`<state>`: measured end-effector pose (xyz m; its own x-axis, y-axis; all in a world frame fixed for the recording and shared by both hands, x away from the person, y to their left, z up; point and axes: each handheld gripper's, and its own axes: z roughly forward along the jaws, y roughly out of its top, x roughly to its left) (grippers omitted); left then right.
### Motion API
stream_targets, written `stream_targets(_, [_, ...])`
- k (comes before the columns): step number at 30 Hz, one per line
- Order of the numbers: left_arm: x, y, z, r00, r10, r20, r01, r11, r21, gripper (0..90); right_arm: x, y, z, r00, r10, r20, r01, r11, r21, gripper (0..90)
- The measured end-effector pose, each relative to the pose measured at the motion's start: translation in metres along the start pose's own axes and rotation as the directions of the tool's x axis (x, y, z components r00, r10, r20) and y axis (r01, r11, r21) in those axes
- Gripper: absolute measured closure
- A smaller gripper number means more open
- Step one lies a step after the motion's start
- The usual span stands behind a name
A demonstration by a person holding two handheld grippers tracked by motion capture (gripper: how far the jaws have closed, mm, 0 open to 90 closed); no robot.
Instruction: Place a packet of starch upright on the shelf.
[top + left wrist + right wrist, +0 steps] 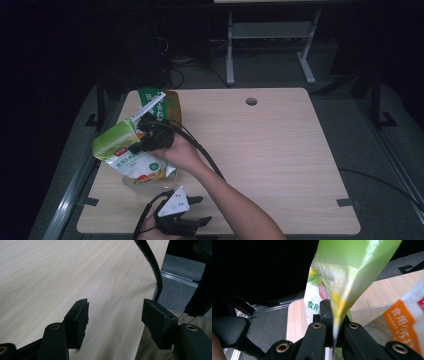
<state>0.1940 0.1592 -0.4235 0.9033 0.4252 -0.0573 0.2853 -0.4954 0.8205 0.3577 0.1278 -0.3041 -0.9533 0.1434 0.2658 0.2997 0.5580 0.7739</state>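
At the near edge the left gripper [200,210] hangs with jaws wide, nothing between. Farther left, the right gripper [145,136] pinches a green-and-white pouch [120,145]; its own view shows the thin edge clamped, above a clear container [372,315].

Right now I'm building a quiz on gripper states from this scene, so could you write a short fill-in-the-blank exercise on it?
1. The right gripper is shut on a ____ and white bag.
2. The left gripper has its jaws ____, with nothing between them.
3. The left gripper hovers over the bare ____ table.
4. In the high view, the bag sits near the table's ____ edge.

Missing words: green; open; wooden; left
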Motion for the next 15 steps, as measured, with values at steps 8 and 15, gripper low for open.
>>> stream_targets(8, [0.0,-0.001,0.001,1.0,0.006,0.003,-0.006,1.0,0.007,37.8,-0.004,-0.005,0.016,0.9998,0.01,-0.017,-0.01,1.0,0.029,90.0])
stream_targets(15, [0.0,-0.001,0.001,0.9999,-0.004,0.01,0.004,1.0,0.003,37.9,-0.009,-0.01,0.024,0.9994,0.024,-0.025,-0.023,0.999,0.036,89.7])
